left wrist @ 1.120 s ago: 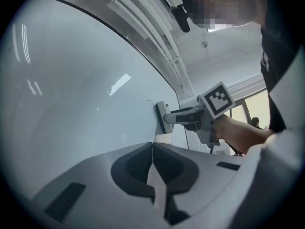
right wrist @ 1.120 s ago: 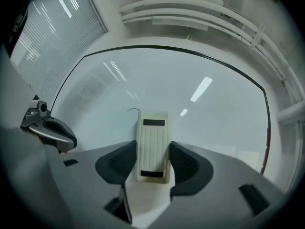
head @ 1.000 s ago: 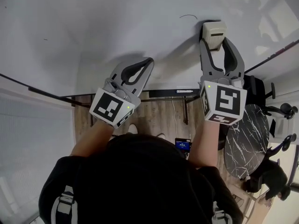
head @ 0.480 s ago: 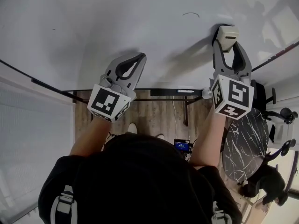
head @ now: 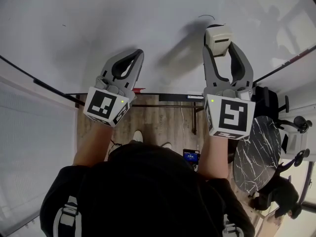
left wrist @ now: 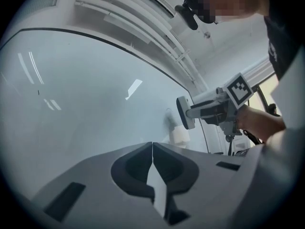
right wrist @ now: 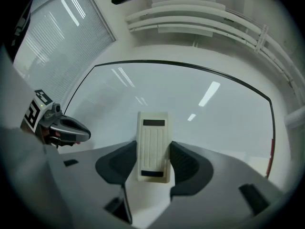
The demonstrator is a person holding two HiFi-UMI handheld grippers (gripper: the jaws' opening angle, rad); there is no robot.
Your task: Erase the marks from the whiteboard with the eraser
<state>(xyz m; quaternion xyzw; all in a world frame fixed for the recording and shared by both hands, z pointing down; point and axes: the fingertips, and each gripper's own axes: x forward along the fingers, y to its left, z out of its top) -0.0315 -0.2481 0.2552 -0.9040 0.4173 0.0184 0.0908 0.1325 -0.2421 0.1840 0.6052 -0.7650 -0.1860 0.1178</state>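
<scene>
The whiteboard (head: 98,28) fills the upper head view. A short dark arc mark (head: 206,17) sits on it, just above and left of the cream eraser (head: 217,36). My right gripper (head: 218,47) is shut on the eraser and presses its face to the board. In the right gripper view the ribbed eraser (right wrist: 153,144) stands upright between the jaws of the right gripper (right wrist: 153,162). My left gripper (head: 136,54) is shut on nothing and points at the board to the left. In the left gripper view its jaws (left wrist: 152,145) meet, with the eraser (left wrist: 184,112) beyond.
A tiny dark speck (head: 63,25) marks the board at far left. Below the board's bottom edge (head: 168,95) are wood floor, a black desk frame, a marble round table (head: 256,147) and office chairs (head: 296,122). Window blinds (head: 29,132) hang at the left.
The right gripper slid the eraser to the right, then back left, and it now sits closer to the arc mark. The left gripper drifted slightly left and up, still shut.
</scene>
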